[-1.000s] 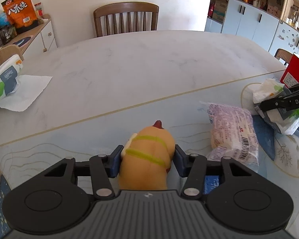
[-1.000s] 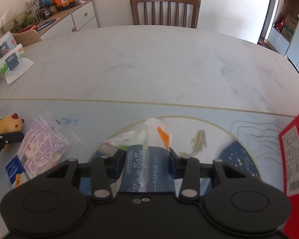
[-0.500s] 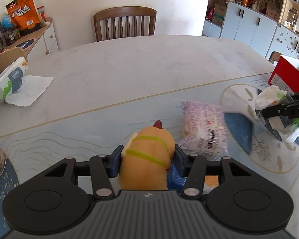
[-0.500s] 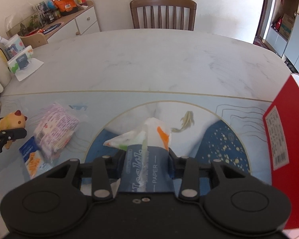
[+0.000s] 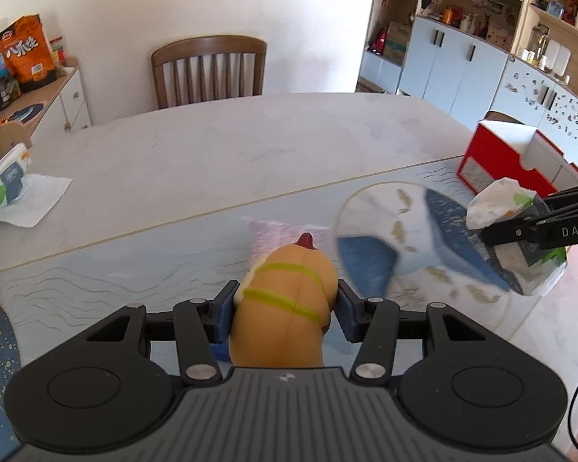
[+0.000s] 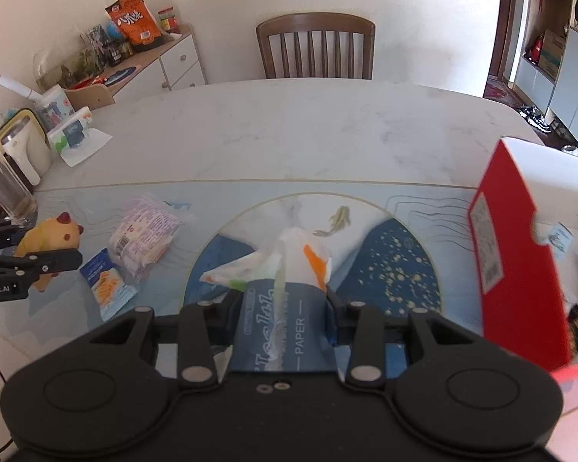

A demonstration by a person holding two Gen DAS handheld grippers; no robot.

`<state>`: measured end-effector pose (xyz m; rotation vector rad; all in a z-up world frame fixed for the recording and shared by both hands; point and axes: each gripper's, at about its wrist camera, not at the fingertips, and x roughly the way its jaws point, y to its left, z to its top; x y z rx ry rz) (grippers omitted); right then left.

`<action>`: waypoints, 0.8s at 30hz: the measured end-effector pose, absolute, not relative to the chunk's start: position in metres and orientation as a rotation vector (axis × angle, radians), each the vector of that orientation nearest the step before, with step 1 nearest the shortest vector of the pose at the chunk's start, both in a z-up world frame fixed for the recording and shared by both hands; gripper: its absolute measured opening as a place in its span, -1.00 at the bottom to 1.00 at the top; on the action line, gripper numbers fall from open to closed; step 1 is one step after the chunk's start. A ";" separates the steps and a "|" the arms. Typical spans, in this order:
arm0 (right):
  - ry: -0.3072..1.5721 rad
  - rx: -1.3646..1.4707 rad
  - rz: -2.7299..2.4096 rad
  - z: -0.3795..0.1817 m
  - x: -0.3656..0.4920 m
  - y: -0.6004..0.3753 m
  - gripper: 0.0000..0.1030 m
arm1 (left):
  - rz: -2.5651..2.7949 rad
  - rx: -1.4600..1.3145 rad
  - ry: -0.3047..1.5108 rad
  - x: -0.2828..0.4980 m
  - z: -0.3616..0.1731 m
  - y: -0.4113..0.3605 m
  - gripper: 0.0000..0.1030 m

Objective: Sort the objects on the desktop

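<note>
i've got both hands loaded above the table [image 6: 289, 123], over its printed blue mat [image 6: 400, 269]. the biggest thing nearby is the red cardboard box [image 6: 516, 269], open-topped and standing on the mat at my right, just beside the right gripper's load. i judge it's the likely sort bin, though nothing confirms that.

the right gripper [image 6: 285, 308] is clamped on a soft pack of tissues [image 6: 285, 300], jaws pinched in on both flanks of the blue "paper" wrapper. the pack runs straight out along the fingers, its loose white end with orange and green print sticking out past the tips. it's held clear of the mat. i'd call it light and squashy with a slick film, so it will deform rather than slip. the mid-body hold on the band looks right to me; the floppy end would give no hold.

the left gripper [image 5: 285, 304] is closed on a yellow rubber dog toy [image 5: 285, 300], blue pads on its two sides, red tuft pointing away from me. it's also held clear of the table. the toy looks hollow, light and springy, so too hard a squeeze may make it pop out; the widest part of the body is the place to hold.

left on the mat: a pink-printed snack bag [image 6: 146, 235] touching a small blue sachet [image 6: 106, 285], both between my two grippers. both look thin and crinkly, best pinched by an edge.
</note>
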<state>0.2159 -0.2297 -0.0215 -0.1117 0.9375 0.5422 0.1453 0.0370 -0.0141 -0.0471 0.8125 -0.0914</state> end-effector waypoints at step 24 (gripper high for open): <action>0.855 -0.007 0.471 0.027 0.196 -0.353 -0.24 | -0.322 0.009 0.733 0.177 0.037 -0.125 -0.02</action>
